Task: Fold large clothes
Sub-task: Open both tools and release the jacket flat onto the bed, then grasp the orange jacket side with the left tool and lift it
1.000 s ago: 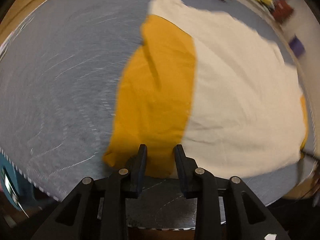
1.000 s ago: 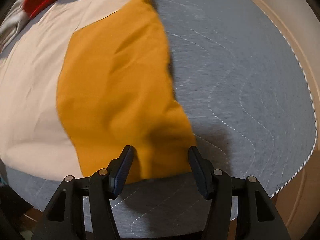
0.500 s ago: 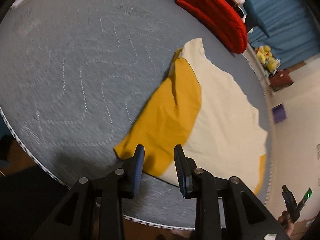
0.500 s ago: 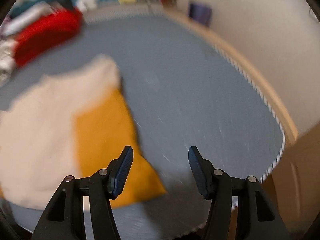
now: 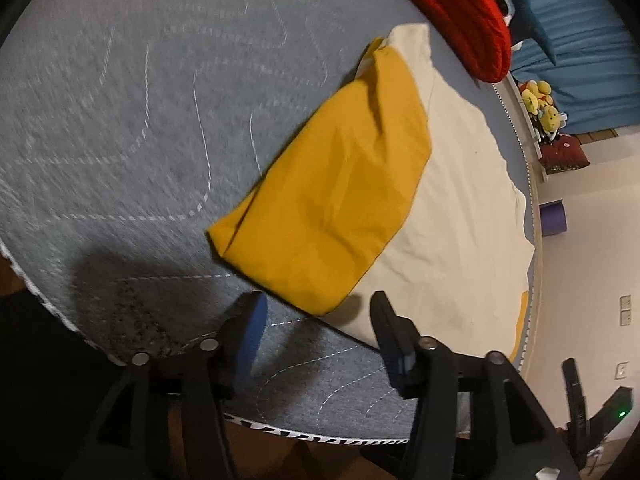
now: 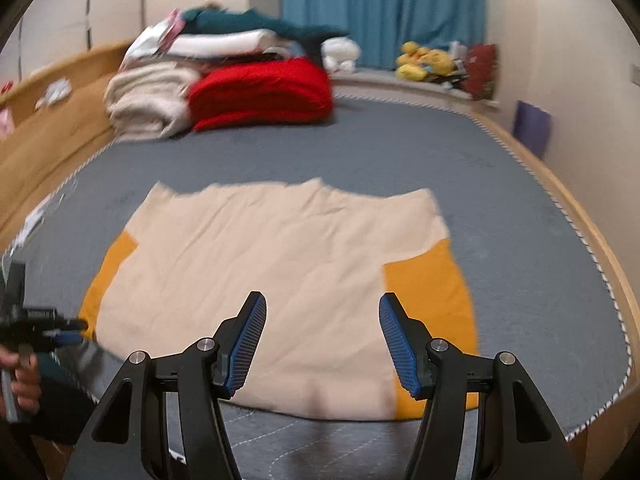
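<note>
A cream garment (image 6: 276, 280) with mustard-yellow sleeves lies flat on the grey quilted bed (image 6: 360, 148). In the right wrist view one yellow sleeve (image 6: 432, 296) is folded in at the right and the other (image 6: 108, 276) at the left. In the left wrist view the garment (image 5: 452, 208) shows with a yellow sleeve (image 5: 336, 200) lying over its left side. My left gripper (image 5: 316, 320) is open and empty, just short of the sleeve's near end. My right gripper (image 6: 322, 344) is open and empty above the garment's near hem. The left gripper also shows in the right wrist view (image 6: 64, 330).
A stack of folded clothes, with a red piece (image 6: 260, 92) and a beige one (image 6: 148, 100), sits at the far end of the bed. Yellow plush toys (image 6: 424, 60) and a blue curtain (image 6: 380, 4) are behind. A wooden bed frame (image 6: 48, 128) runs along the left.
My left gripper has opened and let go of the yellow sleeve, then pulled back. My right gripper has lifted and swung from the right sleeve to the garment's middle.
</note>
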`<action>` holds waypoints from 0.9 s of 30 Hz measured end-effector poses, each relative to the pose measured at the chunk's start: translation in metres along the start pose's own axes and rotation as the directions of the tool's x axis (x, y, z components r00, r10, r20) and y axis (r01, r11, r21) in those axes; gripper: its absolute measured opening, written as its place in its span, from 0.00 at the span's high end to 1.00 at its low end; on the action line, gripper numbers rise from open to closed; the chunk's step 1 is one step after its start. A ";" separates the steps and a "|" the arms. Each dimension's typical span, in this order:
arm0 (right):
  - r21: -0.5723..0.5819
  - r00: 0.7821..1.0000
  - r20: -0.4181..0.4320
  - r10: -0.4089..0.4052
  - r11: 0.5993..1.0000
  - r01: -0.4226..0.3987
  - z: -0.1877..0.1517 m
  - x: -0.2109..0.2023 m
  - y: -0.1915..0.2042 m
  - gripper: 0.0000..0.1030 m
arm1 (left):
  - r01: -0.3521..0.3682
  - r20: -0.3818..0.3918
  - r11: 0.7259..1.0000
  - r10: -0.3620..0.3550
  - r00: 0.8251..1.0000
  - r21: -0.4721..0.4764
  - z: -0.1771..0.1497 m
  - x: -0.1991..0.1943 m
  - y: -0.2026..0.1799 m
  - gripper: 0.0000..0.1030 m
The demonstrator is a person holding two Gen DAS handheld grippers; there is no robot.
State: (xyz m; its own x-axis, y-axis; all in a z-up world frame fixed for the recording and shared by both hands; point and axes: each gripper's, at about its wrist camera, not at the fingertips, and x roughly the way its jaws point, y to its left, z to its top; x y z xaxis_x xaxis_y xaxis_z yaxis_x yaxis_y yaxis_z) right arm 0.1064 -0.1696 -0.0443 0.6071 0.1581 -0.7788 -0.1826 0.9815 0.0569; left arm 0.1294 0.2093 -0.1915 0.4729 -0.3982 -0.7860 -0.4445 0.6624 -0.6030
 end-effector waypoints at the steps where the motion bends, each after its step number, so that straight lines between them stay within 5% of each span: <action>1: -0.013 1.000 -0.011 0.006 1.000 -0.006 -0.003 0.004 0.006 0.42 | 0.005 -0.015 1.000 -0.005 1.000 -0.016 0.001 0.006 0.002 0.45; 4: -0.037 1.000 -0.014 0.011 0.999 -0.012 -0.005 0.008 0.010 0.42 | 0.055 0.024 0.998 -0.054 0.998 -0.033 0.002 0.008 0.002 0.31; 16: 0.051 0.997 -0.064 0.050 0.998 -0.047 -0.008 0.014 -0.014 0.42 | 0.213 0.202 0.968 -0.184 0.962 -0.133 0.022 0.021 0.000 0.30; 21: 0.049 0.994 -0.082 0.071 0.997 -0.067 -0.010 0.018 -0.013 0.42 | 0.294 0.224 0.947 -0.262 0.939 -0.127 0.028 0.031 -0.013 0.41; 24: 0.030 0.990 -0.099 0.097 0.995 -0.094 -0.011 0.022 -0.005 0.42 | 0.274 0.173 0.955 -0.252 0.952 -0.113 0.028 0.048 -0.020 0.48; 27: -0.008 0.987 -0.113 0.117 0.993 -0.119 -0.012 0.025 0.009 0.42 | 0.243 0.174 0.967 -0.228 0.958 -0.075 0.031 0.048 -0.029 0.74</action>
State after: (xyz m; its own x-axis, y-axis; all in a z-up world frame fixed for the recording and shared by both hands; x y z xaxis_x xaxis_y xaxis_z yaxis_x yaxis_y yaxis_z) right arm 0.1113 -0.1584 -0.0708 0.4902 0.2588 -0.8323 -0.2599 0.9549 0.1438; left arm 0.1885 0.1907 -0.2080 0.6869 -0.4215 -0.5921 -0.3719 0.4961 -0.7846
